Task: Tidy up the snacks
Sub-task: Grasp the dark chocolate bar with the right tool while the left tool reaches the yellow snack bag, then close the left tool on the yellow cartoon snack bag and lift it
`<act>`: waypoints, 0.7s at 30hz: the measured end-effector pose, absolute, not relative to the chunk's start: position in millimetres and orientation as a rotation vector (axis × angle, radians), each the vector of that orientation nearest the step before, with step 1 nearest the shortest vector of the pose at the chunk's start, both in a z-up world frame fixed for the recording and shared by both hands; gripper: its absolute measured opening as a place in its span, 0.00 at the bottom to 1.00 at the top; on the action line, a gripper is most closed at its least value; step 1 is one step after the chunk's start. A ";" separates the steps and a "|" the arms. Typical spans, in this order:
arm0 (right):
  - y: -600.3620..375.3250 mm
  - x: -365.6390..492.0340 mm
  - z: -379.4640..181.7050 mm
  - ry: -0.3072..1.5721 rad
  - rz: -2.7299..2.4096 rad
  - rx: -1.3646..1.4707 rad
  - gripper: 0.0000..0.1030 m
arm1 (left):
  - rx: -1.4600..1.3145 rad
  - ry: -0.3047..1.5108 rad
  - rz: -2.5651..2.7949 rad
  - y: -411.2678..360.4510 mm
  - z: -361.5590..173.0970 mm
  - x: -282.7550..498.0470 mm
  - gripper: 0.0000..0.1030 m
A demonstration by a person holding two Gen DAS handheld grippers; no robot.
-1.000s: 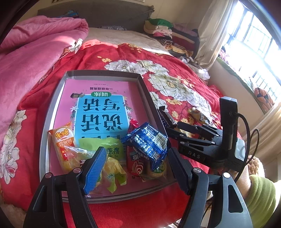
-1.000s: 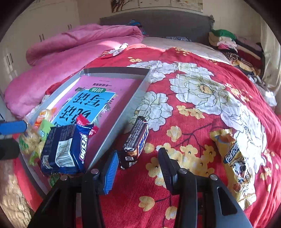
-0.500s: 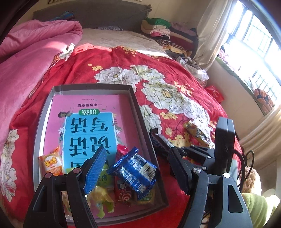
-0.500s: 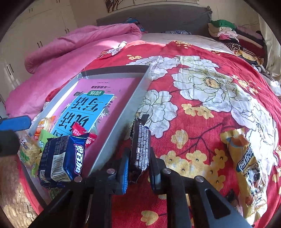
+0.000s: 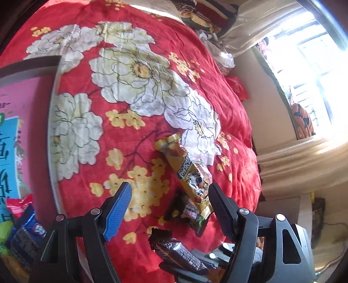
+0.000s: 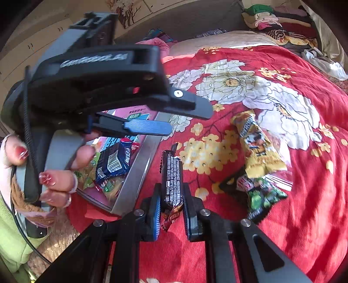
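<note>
Dark snack bar (image 6: 171,180) pinched upright in right claw (image 6: 171,214); left claw (image 5: 169,209) wide, empty.

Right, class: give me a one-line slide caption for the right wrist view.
Right gripper clamps a dark brown snack bar above the red floral blanket, beside the grey metal tray.

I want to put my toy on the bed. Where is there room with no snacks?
The flowered red blanket is bare beyond the yellow snack packet, toward the folded clothes. It is crowded near the grippers, where the yellow packet overlaps a dark packet, and at the tray's near end, piled with snacks.
</note>
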State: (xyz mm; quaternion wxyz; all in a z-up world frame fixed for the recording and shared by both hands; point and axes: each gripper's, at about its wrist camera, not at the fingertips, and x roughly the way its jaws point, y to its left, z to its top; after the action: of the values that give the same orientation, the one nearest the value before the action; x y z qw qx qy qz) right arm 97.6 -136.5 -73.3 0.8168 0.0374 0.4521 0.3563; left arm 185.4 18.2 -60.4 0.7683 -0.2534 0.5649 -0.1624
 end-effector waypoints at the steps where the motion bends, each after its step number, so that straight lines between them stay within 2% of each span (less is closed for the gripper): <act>1: -140.4 96.8 -72.6 0.962 0.748 0.082 0.17 | -0.561 1.240 -0.358 12.3 -64.6 189.5 0.72; 9: -151.5 100.4 -72.6 0.968 0.739 0.129 0.17 | -0.624 1.314 -0.351 -12.6 -88.9 213.2 0.69; 11: -153.1 100.2 -74.9 0.974 0.737 0.133 0.17 | -0.620 1.319 -0.350 -17.9 -90.3 217.6 0.57; 13: -155.5 103.5 -77.2 0.978 0.731 0.141 0.17 | -0.643 1.325 -0.369 -20.4 -92.3 221.2 0.40; 14: -156.1 104.6 -77.6 0.979 0.729 0.144 0.17 | -0.645 1.329 -0.370 -22.8 -93.4 221.9 0.40; 19: -157.5 107.7 -79.6 0.981 0.725 0.148 0.17 | -0.668 1.299 -0.380 -22.7 -92.2 219.4 0.24; 21: -157.7 109.4 -80.6 0.981 0.726 0.147 0.17 | -0.685 1.279 -0.378 -16.4 -89.2 216.4 0.21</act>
State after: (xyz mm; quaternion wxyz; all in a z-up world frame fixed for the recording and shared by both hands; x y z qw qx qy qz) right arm 109.4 -157.7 -80.6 0.8169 0.0689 0.4604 0.3406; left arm 216.4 -16.4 -89.2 0.7320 -0.3112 0.5811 -0.1719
